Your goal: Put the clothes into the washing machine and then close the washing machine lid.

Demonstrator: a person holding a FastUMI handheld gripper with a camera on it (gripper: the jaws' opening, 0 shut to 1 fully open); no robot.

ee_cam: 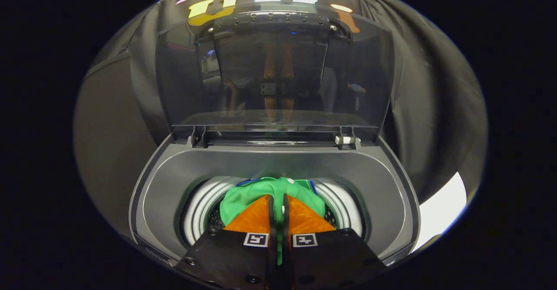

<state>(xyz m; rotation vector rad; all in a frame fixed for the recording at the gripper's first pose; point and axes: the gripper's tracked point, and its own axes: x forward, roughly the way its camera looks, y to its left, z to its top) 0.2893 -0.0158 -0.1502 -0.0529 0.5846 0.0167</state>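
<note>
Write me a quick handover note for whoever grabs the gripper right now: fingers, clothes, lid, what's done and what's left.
Gripper: fingers nearly together, pinching a fold of the green garment.
Garment: hanging in the mouth of the drum of the washing machine, not yet released.
Lid: standing upright, open, beyond the fingers.
Done: garment carried to the drum.
Left: release it inside, pull out, then swing the lid down shut.
</note>
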